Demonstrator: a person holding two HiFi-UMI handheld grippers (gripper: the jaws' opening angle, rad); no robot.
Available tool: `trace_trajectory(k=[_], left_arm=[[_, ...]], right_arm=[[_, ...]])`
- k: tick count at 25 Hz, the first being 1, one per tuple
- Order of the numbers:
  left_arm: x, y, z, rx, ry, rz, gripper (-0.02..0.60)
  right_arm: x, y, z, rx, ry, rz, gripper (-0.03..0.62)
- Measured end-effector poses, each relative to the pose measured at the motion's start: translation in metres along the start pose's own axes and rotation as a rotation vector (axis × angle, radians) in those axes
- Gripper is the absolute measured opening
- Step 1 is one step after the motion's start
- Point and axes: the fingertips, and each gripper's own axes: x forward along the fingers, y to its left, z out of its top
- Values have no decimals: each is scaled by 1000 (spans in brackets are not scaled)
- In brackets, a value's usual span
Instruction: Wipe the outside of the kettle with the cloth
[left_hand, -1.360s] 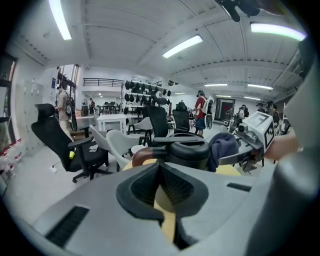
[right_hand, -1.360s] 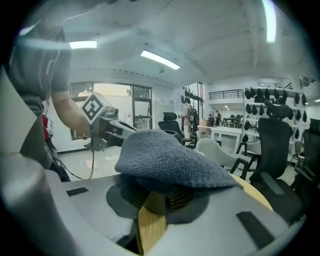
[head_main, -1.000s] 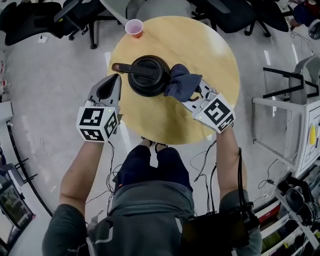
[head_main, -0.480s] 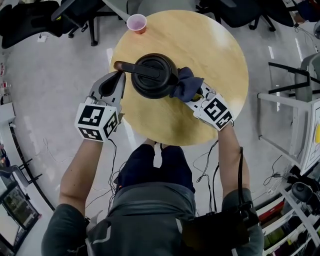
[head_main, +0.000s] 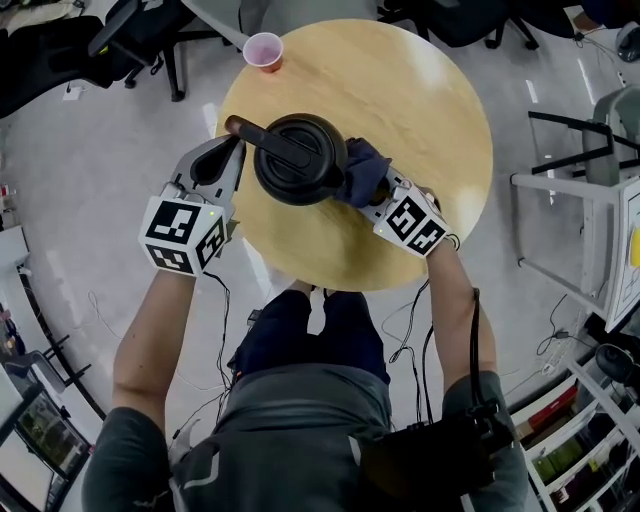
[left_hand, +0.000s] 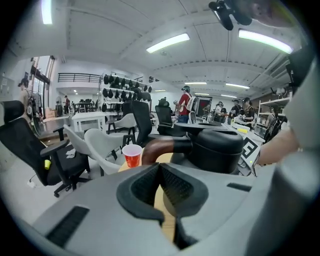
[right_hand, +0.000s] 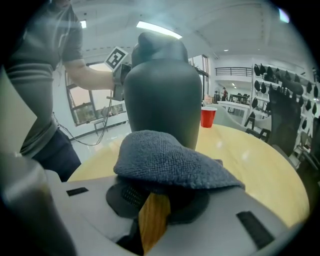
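Round wooden tabletop (head_main: 420, 110), office chairs (head_main: 60, 45) scattered around it. The black kettle (head_main: 300, 160) sits toward the person's side, and a red cup (head_main: 263, 50) is well beyond it at the far rim. The right hand-held gripper (right_hand: 159, 195) is clamped on the blue cloth (right_hand: 167, 160), which is bunched up against the kettle's right side. The left hand-held gripper (left_hand: 161, 169) is just left of the kettle by the end of its handle (left_hand: 160, 146), jaws together with nothing between them. Can't really tell if it touches the handle.
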Motion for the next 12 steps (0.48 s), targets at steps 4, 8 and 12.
trace_trajectory(k=[4,8,12], left_arm=[[7,4,4,24,-7,-31,9],[11,7,5,48,-20,-86,9],[4,12,3,55,-24,-90,9]], right_arm=[[-6,3,9,41,-38,3,94],[-32,1,40,76,-104,-28,94],[-70,6,93,53,-200,-30,94]])
